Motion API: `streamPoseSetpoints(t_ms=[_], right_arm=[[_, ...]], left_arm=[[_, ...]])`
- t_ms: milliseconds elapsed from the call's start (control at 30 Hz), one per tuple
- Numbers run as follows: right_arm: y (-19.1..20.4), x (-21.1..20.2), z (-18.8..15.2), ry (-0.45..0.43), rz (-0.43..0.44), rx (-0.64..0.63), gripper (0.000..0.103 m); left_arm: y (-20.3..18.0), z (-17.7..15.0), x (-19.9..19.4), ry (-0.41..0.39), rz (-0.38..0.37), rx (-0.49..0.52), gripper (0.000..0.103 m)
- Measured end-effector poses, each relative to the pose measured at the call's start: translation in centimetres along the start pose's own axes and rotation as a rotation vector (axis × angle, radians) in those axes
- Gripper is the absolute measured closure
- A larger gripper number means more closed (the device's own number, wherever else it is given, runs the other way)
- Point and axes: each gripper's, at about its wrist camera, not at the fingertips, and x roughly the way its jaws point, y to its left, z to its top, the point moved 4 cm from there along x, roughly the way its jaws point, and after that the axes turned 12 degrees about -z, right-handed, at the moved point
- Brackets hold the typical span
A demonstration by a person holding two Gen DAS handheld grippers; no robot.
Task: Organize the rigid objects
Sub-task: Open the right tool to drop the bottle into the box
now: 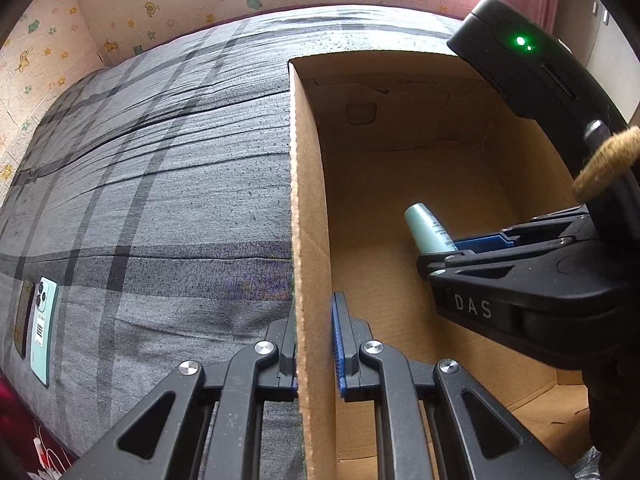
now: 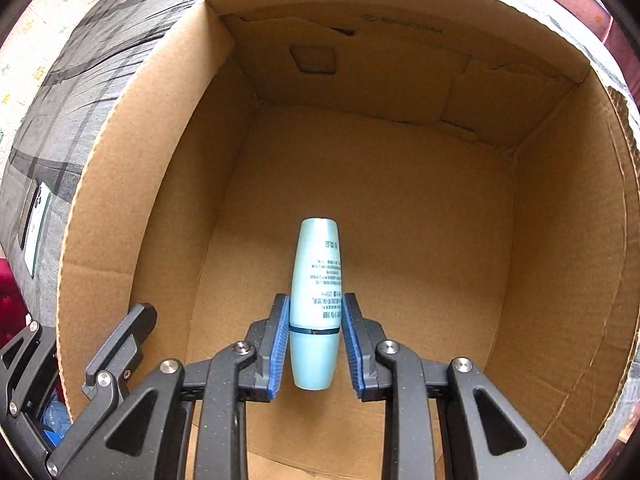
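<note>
I count one cardboard box (image 2: pixel 168 184), open at the top and standing on a bed under a grey plaid cover (image 1: pixel 160 160). One pale teal bottle (image 2: pixel 316 300) is the only thing inside it, and it hangs above the bare floor of the box, gripped near its cap end by my right gripper (image 2: pixel 316 344), whose blue pads (image 2: pixel 280 344) press on both sides. The bottle's label runs upside down in dark print that I cannot read.

My left gripper (image 1: pixel 316 344) is clamped on the box's near wall, with one finger outside and one inside. From the left wrist view I see the right gripper's body, marked "DAS" in white, with one green light on the unit above it.

Out on the cover, well apart from the box, lie two phones side by side: one mint-green phone (image 1: pixel 43 328) face down with a barcode sticker, and one dark phone (image 1: pixel 23 320) touching its far side.
</note>
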Motion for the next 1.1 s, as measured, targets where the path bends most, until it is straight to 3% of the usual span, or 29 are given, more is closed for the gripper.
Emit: streamPoseSetpoints(t_ms=[100,433,567,767,1100], right_arm=[[0.2,0.0,0.1,-0.01,0.008,-0.007,0.074],[-0.7,-3.3,0.2,-0.113,-0.025,-0.008,0.033],[-1.3,-5.0,0.3,-0.145,-0.029,0.007,0.02],[-1.8,-7.3,-0.2,-0.195,-0.103,0.019,0.01],[-5.3,-11.2,-0.3,-0.268,-0.111,0.06,0.0]], left_arm=[[-0.1,0.0,0.0,0.003,0.004,0.004,0.09],[0.0,0.0,0.0,0.002,0.004,0.002,0.09],[-0.1,0.0,0.0,0.002,0.003,-0.001,0.09],[0.1,0.0,0.0,0.001,-0.002,-0.007,0.09],[0.2,0.1,0.0,0.004,-0.005,-0.008,0.09]])
